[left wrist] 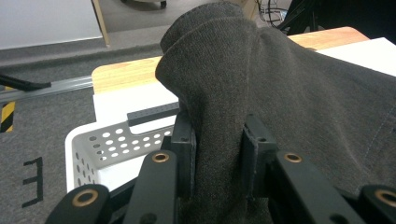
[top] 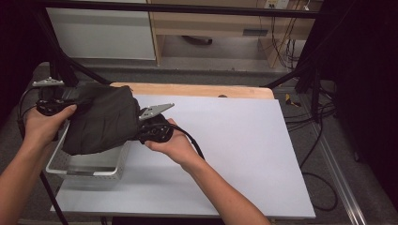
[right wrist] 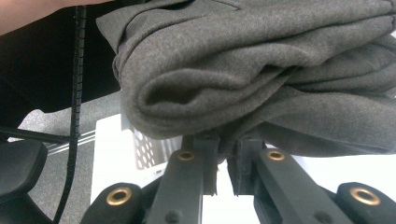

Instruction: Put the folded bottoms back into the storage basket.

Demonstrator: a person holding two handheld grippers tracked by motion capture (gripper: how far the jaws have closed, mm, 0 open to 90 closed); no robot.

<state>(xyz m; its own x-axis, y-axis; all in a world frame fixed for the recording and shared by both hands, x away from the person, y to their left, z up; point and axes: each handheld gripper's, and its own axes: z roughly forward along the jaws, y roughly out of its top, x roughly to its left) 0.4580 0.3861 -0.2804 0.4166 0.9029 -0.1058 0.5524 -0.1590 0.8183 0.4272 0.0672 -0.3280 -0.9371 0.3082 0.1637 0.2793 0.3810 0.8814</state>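
Note:
A folded dark grey garment [top: 101, 119] hangs over a white perforated basket [top: 91, 169] at the table's left. My left gripper [top: 70, 105] is shut on the garment's left side; in the left gripper view a thick fold of the cloth [left wrist: 261, 88] rises between the jaws [left wrist: 218, 161]. At the garment's right side, my right gripper [top: 143, 129] is shut on its lower edge. The right gripper view has the folded layers [right wrist: 261, 70] bulging above the jaws [right wrist: 226, 151], which pinch a thin part of the cloth.
The basket's holed wall [left wrist: 112, 144] and white rim stand just below the garment. A white sheet [top: 225, 150] covers the table, with a wooden strip [top: 197, 90] along the far edge. Black frame bars and cables [top: 319, 126] run to the right.

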